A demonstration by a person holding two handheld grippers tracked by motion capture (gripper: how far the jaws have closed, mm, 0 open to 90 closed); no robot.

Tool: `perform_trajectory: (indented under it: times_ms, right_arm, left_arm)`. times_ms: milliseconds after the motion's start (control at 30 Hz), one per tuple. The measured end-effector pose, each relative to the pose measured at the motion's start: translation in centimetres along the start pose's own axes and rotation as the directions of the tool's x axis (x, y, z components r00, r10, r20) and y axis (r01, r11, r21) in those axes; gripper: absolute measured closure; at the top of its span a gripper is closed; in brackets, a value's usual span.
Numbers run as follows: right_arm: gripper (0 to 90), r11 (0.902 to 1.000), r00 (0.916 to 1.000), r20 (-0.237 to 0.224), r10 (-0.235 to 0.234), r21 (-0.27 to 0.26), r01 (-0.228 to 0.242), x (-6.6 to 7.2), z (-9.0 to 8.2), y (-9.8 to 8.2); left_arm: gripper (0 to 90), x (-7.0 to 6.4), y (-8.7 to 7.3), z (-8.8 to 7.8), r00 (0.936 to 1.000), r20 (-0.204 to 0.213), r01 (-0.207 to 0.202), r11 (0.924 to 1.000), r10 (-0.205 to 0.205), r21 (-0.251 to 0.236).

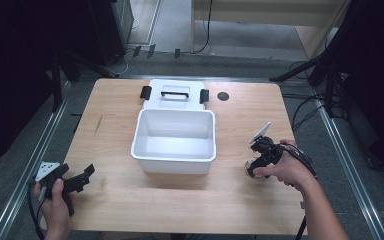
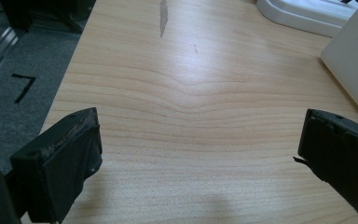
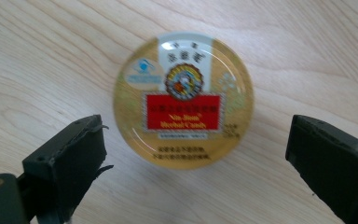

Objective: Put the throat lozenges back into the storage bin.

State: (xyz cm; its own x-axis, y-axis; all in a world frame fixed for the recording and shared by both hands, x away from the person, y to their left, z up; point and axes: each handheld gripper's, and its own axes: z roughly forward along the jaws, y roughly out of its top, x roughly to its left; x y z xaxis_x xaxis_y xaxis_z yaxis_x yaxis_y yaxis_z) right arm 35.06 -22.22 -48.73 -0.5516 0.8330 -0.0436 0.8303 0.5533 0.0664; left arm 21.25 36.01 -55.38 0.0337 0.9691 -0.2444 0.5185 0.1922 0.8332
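Right gripper view: my right gripper [image 3: 196, 154] hangs open over a round candy tin [image 3: 183, 98] lying flat at frame center on the counter [image 3: 51, 56], untouched. Left gripper [image 2: 200, 158] open over bare wood, white bin [image 1: 174, 140] mid-frame in the high view.

We can't read the small print on the round candy tin [image 3: 183, 99]; the label is blurred. In the high view the right gripper [image 1: 258, 162] and hand [image 1: 284, 170] cover most of that tin. The white bin [image 2: 354, 70] and its lid [image 2: 307, 14] are cut off by the left gripper view's edge. The lid's front [image 1: 175, 102] is hidden behind the bin.
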Motion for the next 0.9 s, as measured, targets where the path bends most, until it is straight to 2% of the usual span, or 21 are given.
perform_trajectory:
  times_ms: [167, 267, 533, 600, 633, 733, 767, 900]
  right_arm:
    - [4.7, 1.0, 0.9999, -0.011, 0.008, 0.003, -0.008, 0.5, 0.3, 0.6]
    - [11.5, 0.9997, 0.9996, -0.02, 0.02, 0.012, -0.02, 0.6, 0.8, 0.9]
    - [14.0, 0.998, 0.9982, -0.004, 0.059, 0.021, -0.059, 0.4, 1.7, 1.2]
    - [17.3, 0.9974, 0.9976, -0.003, 0.069, 0.022, -0.069, 0.3, 1.9, 1.1]
    - [20.0, 0.9972, 0.9972, -0.016, 0.073, 0.017, -0.072, 0.4, 1.9, 1.0]
    - [20.4, 0.998, 0.9977, -0.026, 0.062, 0.009, -0.062, 0.3, 1.9, 1.0]
    - [20.5, 0.998, 0.9968, -0.049, 0.062, 0.007, -0.062, 0.1, 1.8, 1.0]
    - [20.6, 0.9977, 0.9962, -0.056, 0.067, -0.008, -0.067, -0.1, 1.5, 1.0]
  left_arm:
    - [0.0, 0.0, 0.0, 0.0, 1.0, 0.001, 0.002, 1.0, -0.002, 0.0]
    - [0.0, 0.0, 0.0, 0.0, 1.0, 0.001, 0.001, 1.0, -0.001, 0.002]
    - [0.0, 0.1, 0.0, 0.0, 1.0, 0.002, 0.001, 1.0, -0.001, 0.005]
    - [0.0, 0.0, 0.0, 0.0, 1.0, 0.003, 0.003, 1.0, -0.003, 0.006]
    - [0.0, 0.0, 0.0, 0.0, 1.0, 0.002, 0.003, 1.0, -0.003, 0.007]
    - [0.0, 0.0, 0.0, 0.0, 1.0, 0.001, 0.004, 1.0, -0.004, 0.005]
    - [0.0, 0.0, 0.0, 0.0, 1.0, 0.001, 0.001, 1.0, -0.001, 0.005]
    - [0.0, 0.1, 0.0, 0.0, 1.0, 0.001, 0.005, 1.0, -0.005, 0.002]
